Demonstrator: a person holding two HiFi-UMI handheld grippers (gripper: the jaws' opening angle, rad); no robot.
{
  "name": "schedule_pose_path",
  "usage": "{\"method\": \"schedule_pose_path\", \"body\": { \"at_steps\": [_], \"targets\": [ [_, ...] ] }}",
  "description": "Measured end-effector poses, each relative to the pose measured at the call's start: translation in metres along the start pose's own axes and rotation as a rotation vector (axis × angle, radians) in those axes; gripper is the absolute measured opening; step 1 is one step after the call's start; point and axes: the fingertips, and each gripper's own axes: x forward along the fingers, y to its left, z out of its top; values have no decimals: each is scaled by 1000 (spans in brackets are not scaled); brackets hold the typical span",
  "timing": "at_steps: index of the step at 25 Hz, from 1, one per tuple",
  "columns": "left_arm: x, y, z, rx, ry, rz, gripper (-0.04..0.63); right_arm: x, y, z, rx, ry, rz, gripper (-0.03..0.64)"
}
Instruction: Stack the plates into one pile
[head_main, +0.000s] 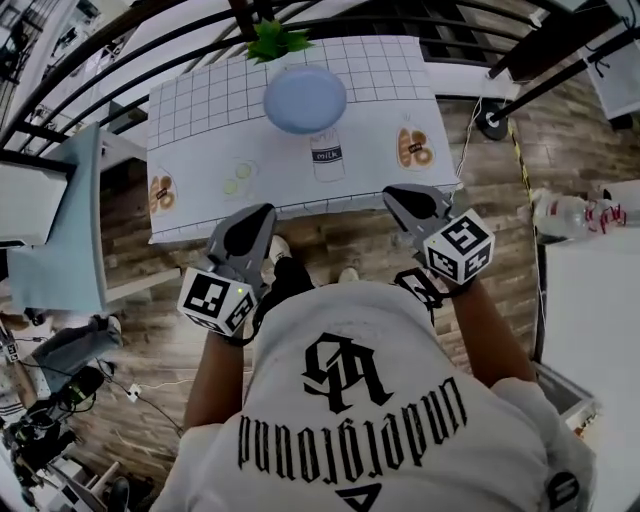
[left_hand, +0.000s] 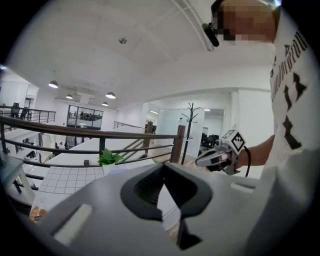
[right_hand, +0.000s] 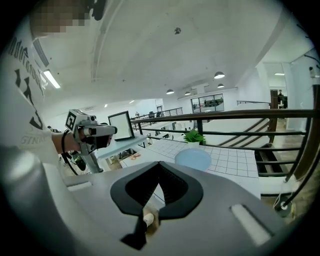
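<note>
A large open-plan office — black railing (left_hand: 75, 132), glass-walled rooms (left_hand: 85, 116), round ceiling lamps (left_hand: 110, 95), a coat stand (left_hand: 190, 125) — and a monitor (right_hand: 121, 125) on a desk (right_hand: 125, 143).

White grid-patterned tablecloth (head_main: 200, 110) carries a printed bottle picture (head_main: 326, 158) labelled "milk"; the person's white T-shirt (head_main: 400, 345) reads "underground" in black gothic letters

The plate (head_main: 305, 98) is pale blue. The tablecloth (head_main: 200, 110) is white with a thin grey grid and brown food prints. The plant (head_main: 275, 40) is bright green. My left gripper (head_main: 258, 215) and right gripper (head_main: 398, 197) are grey, and their marker cubes (head_main: 215, 300) are patterned in black-and-white squares. My shirt (head_main: 380, 400) is white with black lettering. The floor (head_main: 500, 190) is brown wood planks.
</note>
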Motion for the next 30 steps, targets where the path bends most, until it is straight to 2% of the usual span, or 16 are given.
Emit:
{"method": "schedule_pose_path", "body": {
  "at_steps": [5, 10, 18, 30],
  "targets": [
    [-10, -49, -11, -14, 0, 21, 49, -44, 13, -17, -18, -17, 24, 3],
    [-22, -77, -12, -10, 1, 33, 49, -73, 27, -15, -47, -56, 34, 3],
    [-40, -90, -5, 14, -12, 58, 49, -82, 45, -15, -42, -78, 72, 3],
    [-48, -92, -5, 0, -29, 60, 49, -76, 55, -6, -41, -91, 92, 3]
  ]
}}
